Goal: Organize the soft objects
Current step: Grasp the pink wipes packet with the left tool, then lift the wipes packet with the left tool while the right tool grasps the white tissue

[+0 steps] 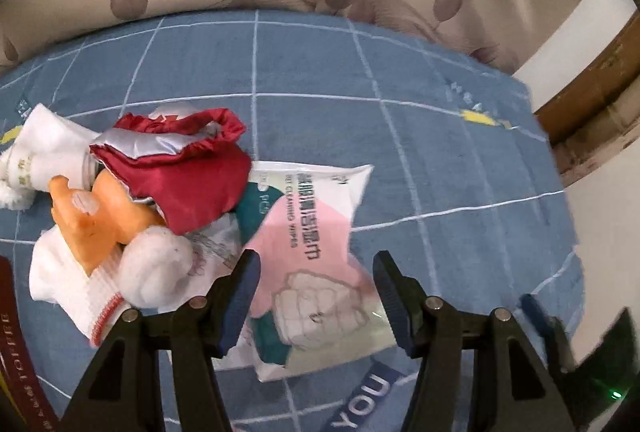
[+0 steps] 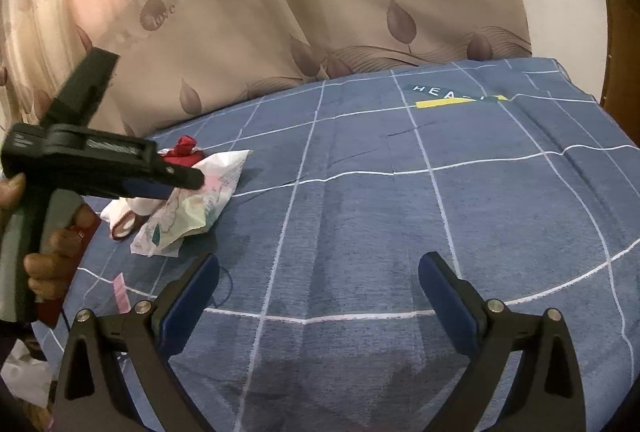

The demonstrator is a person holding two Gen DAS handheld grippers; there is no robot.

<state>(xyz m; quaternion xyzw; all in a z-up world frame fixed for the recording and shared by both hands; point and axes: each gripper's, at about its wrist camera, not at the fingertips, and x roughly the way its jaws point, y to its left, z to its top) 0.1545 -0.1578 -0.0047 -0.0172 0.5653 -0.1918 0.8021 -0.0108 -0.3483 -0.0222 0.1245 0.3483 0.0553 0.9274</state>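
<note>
On the blue checked bedspread (image 1: pixel 400 152) we see a heap of soft things: a glossy red satin pouch (image 1: pixel 188 172), an orange plush toy (image 1: pixel 96 220), white knit cloths (image 1: pixel 64 272) and a crinkly plastic wipes packet (image 1: pixel 316 252). Our left gripper (image 1: pixel 316 296) hovers spread over the packet, pads clear of it. Our right gripper (image 2: pixel 320 300) gapes wide above bare cloth, well apart from the heap.

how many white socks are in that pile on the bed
2 that I can tell. One white sock lies at the pile's far left, beside the red pouch. The other, red-trimmed sock, sits under the orange plush toy. More may be buried underneath.
</note>
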